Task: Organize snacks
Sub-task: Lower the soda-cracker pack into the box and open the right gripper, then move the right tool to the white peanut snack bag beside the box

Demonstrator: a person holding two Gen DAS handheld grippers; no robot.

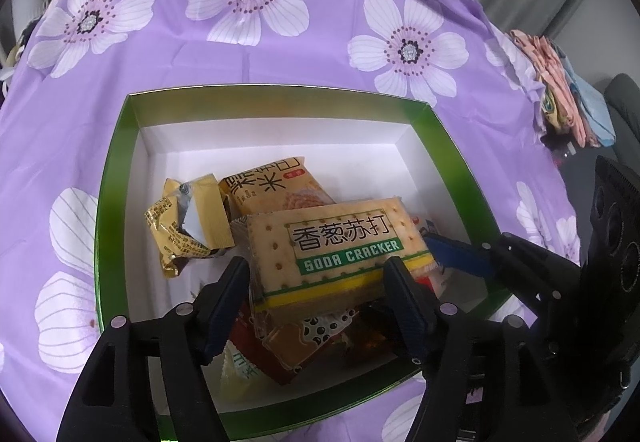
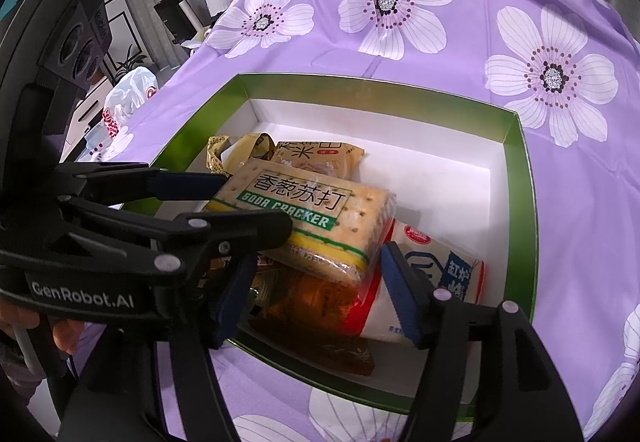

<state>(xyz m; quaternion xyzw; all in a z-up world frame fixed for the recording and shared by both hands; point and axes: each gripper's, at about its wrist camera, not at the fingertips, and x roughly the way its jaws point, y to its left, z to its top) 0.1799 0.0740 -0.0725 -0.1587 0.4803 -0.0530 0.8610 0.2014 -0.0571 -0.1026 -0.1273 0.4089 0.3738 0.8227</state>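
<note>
Nearest, the left hand-held gripper (image 1: 316,282) has its two black fingers set either side of the soda cracker packet (image 1: 340,242), and the right hand-held gripper (image 2: 316,282) reaches into the same heap from the other side. Both stand with jaws apart. In the right wrist view the left one's fingers lie along the near and far edges of the packet; whether the pads touch the wrapper cannot be told, and nothing is squeezed. The right one's fingers straddle the lower corner of that packet, with a white and blue snack bag (image 2: 436,274) just beside its right finger.

The soda cracker packet sits tilted on top of the pile — under it lie an amber-brown wrapper (image 2: 308,298) and a dark brown packet (image 2: 344,354) by the near wall. Behind it rest an orange rice-cracker packet (image 1: 276,182) and a crumpled gold wrapper (image 1: 184,226) — all inside the green-rimmed box (image 1: 280,98), whose white floor is bare at the far end.

The box stands on a tabletop under a purple flowered cloth (image 1: 192,54). Beyond the cloth's edge, a white plastic bag (image 2: 132,90) shows in the right wrist view.
</note>
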